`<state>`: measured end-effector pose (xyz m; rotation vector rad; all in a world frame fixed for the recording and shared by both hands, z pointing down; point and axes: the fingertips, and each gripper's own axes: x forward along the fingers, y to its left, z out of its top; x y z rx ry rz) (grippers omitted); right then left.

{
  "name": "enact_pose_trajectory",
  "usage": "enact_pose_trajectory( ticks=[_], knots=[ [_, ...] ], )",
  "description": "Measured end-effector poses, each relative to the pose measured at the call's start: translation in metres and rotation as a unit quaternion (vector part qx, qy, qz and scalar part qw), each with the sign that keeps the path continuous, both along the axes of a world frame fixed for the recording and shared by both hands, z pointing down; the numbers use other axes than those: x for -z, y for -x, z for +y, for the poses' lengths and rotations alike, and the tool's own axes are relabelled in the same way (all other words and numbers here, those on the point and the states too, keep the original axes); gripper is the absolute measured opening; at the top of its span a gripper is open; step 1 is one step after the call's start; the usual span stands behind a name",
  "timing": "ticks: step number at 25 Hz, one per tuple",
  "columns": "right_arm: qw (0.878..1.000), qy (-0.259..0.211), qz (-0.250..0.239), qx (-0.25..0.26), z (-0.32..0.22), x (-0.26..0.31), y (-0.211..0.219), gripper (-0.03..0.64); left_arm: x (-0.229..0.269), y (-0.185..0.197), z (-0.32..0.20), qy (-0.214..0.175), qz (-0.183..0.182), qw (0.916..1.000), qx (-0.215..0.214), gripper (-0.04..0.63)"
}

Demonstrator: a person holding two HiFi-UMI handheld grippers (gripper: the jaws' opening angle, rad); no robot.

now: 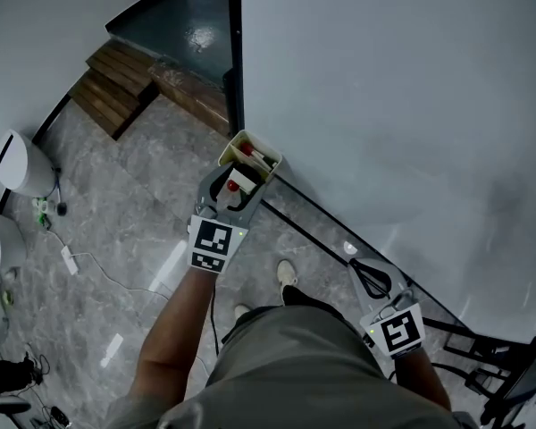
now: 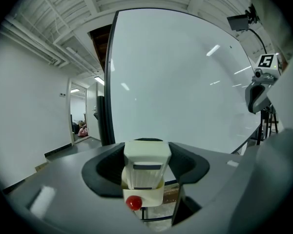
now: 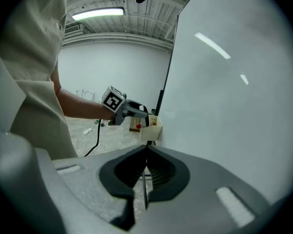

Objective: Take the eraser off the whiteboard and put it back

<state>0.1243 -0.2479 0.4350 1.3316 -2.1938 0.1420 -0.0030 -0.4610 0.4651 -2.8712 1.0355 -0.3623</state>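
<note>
One large glossy white whiteboard (image 1: 402, 105) stood ahead, with one cream plastic eraser (image 2: 146, 165) bearing a red knob, and two hand-held grippers. The left hand-held gripper (image 1: 241, 181) reached forward almost level at the board's left edge and clasped the eraser between widely spread jaws. The right hand-held gripper (image 3: 146, 155) tilted downward near the board's lower frame, its jaws closed together and empty.

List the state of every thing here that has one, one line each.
Left claw: shut on the eraser.
Eraser: clamped, at the edge of the whiteboard; whether it touches the board, cannot tell.
Right claw: shut, empty.
Whiteboard: upright, no writing visible.
Ceiling light: lit.
</note>
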Motion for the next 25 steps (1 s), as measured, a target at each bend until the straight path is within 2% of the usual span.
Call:
enact_pose_trajectory(
  ticks=[8, 16, 25],
  knots=[
    [0.999, -0.017, 0.006, 0.038, 0.0, 0.006, 0.024, 0.003, 0.061, 0.022, 0.035, -0.036, 0.031, 0.9988, -0.013, 0.272],
    [0.996, -0.028, -0.006, 0.083, 0.004, 0.016, 0.066, 0.003, 0.108, 0.066, 0.079, -0.059, 0.055, 0.9967, 0.003, 0.272],
    [0.988, -0.043, -0.005, 0.149, 0.014, 0.016, 0.118, 0.003, 0.142, 0.123, 0.134, -0.065, 0.076, 0.9942, 0.038, 0.272]
  ],
)
